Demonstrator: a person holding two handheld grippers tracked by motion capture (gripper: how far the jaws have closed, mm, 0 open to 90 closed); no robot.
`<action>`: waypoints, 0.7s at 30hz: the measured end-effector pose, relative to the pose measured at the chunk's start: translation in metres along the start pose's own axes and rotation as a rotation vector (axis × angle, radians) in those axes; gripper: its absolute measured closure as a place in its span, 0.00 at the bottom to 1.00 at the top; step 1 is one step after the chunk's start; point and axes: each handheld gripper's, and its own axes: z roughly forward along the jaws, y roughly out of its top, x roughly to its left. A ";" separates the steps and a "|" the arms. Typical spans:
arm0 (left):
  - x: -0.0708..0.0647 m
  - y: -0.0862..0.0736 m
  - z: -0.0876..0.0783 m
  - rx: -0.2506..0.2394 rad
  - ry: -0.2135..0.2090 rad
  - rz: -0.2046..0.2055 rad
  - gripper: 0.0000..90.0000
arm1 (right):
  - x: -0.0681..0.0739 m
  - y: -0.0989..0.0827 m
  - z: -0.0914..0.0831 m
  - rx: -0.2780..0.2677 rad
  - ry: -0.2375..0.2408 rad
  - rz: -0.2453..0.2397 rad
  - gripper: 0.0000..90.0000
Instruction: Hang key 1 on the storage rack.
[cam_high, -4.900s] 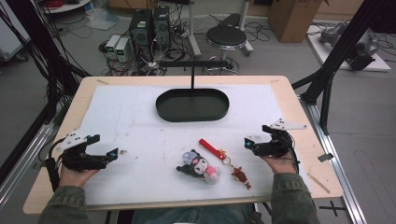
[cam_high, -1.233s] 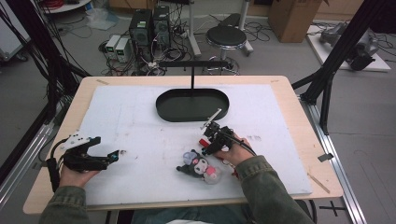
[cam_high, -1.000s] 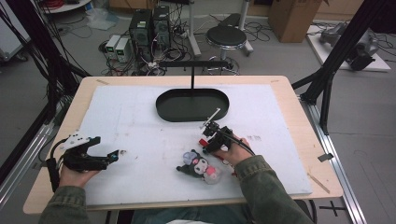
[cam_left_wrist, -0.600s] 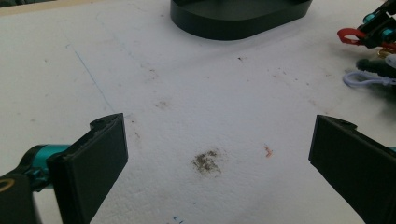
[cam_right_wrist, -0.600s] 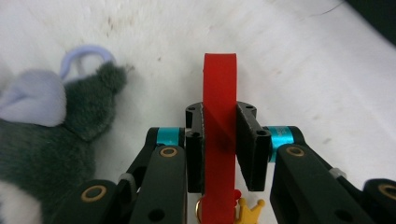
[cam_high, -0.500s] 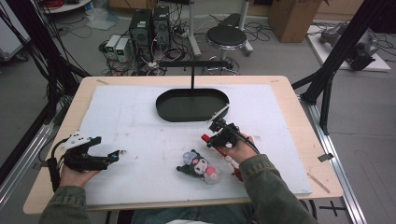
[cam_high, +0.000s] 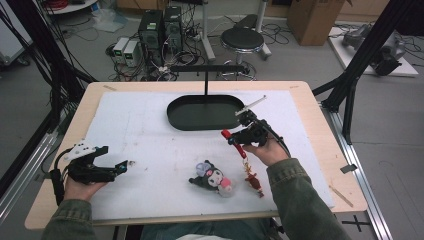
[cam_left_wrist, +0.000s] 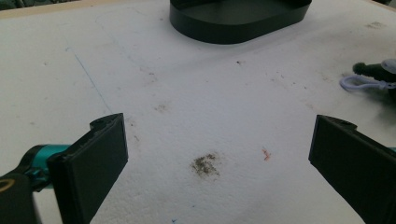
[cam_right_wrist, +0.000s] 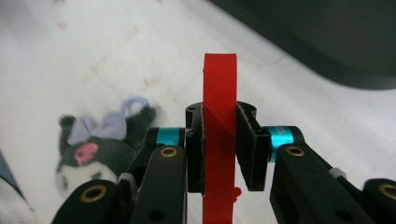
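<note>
With the red keychain strap (cam_right_wrist: 219, 135) clamped tight in the right gripper (cam_high: 235, 138) fingers, just off the black tray (cam_high: 205, 113), the dangling charm (cam_high: 253, 181) is best lifted slowly to avoid swinging.

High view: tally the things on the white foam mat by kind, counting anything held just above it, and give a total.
Red strap keychain with a small figure charm, held in the right tool: 1
Dark plush toy with a pink bow: 1
Black oval tray with an upright post: 1
Total: 3
</note>
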 end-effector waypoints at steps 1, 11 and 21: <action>0.000 0.000 0.000 0.000 0.001 -0.001 0.05 | -0.002 0.003 -0.006 -0.020 0.004 0.011 0.84; 0.001 0.000 0.001 -0.002 0.001 -0.005 0.05 | -0.020 0.033 -0.053 -0.213 0.084 0.101 0.84; 0.002 0.000 0.001 -0.002 -0.005 -0.008 0.05 | -0.024 0.057 -0.067 -0.248 0.085 0.155 0.84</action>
